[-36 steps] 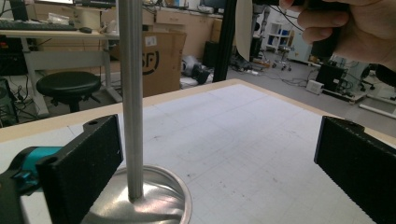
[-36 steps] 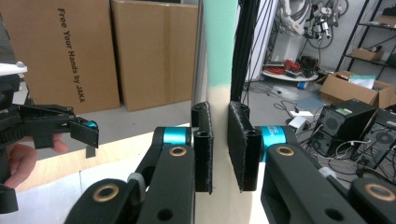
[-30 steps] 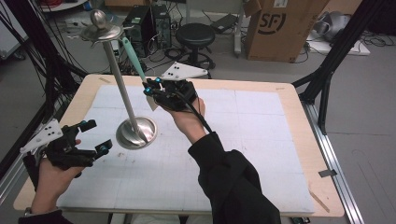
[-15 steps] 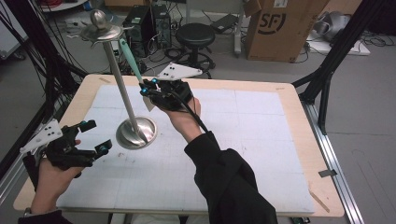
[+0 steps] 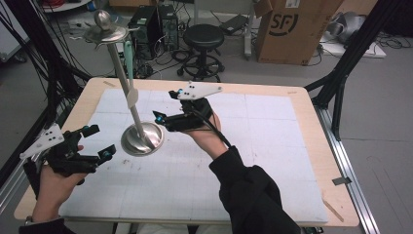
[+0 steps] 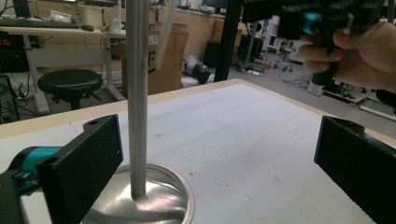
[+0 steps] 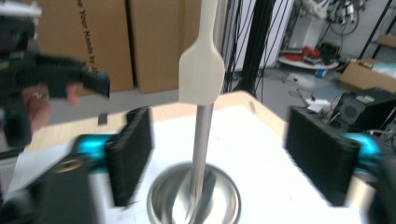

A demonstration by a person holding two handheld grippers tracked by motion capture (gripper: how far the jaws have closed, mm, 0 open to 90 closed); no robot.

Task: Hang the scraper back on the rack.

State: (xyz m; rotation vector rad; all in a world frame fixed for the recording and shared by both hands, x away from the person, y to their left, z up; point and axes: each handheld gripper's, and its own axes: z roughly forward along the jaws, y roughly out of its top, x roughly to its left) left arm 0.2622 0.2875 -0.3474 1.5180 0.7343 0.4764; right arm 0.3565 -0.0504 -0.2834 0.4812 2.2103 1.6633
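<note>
i log: tall steel stand with round dished base (image 5: 141, 139) upright on white gridded mat (image 5: 253, 161), pale spatula (image 5: 131, 92) hanging. left gripper (image 5: 100, 143), right gripper (image 5: 165, 105): jaws apart, empty. brown cardboard box (image 5: 297, 29) behind.

Your wooden table (image 5: 302, 97) fills frame centre, pale gridded mat (image 5: 272, 161) covering most of top. Steel stand (image 5: 142, 139) sits on mat, left of centre.

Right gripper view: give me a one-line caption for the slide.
Open right gripper faces a steel pole stand with round base; a pale flat spatula hangs before it.
</note>
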